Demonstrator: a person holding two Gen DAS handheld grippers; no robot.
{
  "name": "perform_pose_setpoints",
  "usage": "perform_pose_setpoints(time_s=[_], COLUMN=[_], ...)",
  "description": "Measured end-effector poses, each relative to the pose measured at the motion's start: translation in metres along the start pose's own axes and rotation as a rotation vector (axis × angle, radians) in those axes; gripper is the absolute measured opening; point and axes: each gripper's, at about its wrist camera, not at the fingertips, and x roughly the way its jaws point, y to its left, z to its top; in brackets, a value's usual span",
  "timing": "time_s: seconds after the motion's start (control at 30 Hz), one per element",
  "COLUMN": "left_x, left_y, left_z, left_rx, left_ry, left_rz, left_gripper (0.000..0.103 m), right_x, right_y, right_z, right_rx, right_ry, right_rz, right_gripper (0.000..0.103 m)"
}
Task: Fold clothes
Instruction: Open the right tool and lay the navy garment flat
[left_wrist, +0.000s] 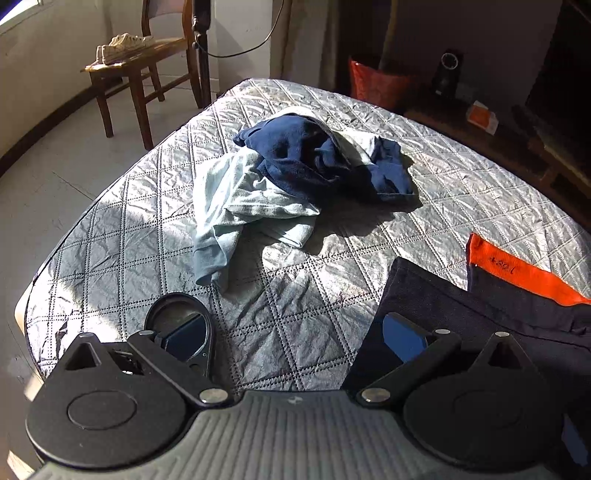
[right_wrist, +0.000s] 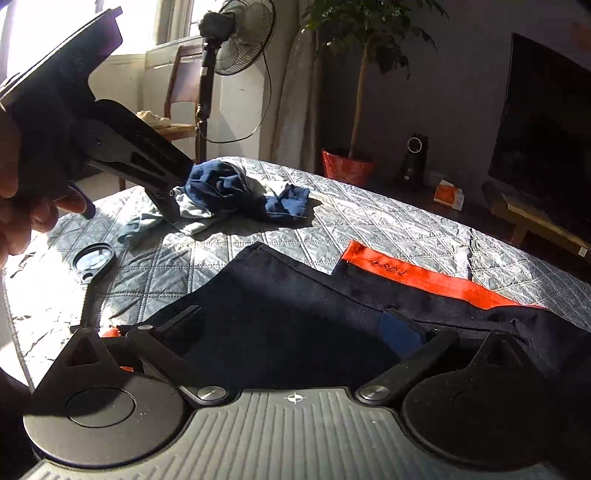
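A dark navy garment (right_wrist: 280, 317) with an orange band (right_wrist: 417, 278) lies spread on the quilted bed (right_wrist: 388, 225). My right gripper (right_wrist: 291, 326) hangs open just over its near part, with only the cloth's surface between the fingers. My left gripper (left_wrist: 295, 339) is open too, over bare quilt; its right finger (left_wrist: 402, 338) overlaps the garment's left corner (left_wrist: 406, 288). In the right wrist view a hand holds the left gripper (right_wrist: 168, 206) at the upper left. Farther back sits a crumpled pile: a navy piece (left_wrist: 306, 155) on top of a light blue one (left_wrist: 229, 206).
A black magnifying glass (right_wrist: 94, 258) lies on the quilt by the left finger. Past the bed's far edge are a wooden chair (left_wrist: 129, 74) with white shoes (left_wrist: 122, 46), a standing fan (right_wrist: 240, 37), a potted plant (right_wrist: 365, 55), a television (right_wrist: 546, 129) and an orange box (right_wrist: 447, 194).
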Motion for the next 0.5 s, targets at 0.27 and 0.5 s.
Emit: perform_pose_setpoints(time_s=[0.27, 0.5], left_x=[0.002, 0.003], left_y=[-0.014, -0.018], left_z=[-0.004, -0.005], left_rx=[0.046, 0.049], left_ry=[0.009, 0.014], left_rz=[-0.010, -0.022], left_gripper=[0.102, 0.102], right_x=[0.052, 0.050], right_y=[-0.057, -0.058], right_z=[-0.047, -0.045], right_rx=[0.083, 0.090], right_ry=[0.090, 0.094], right_rz=[-0.067, -0.062], right_gripper=[0.103, 0.103])
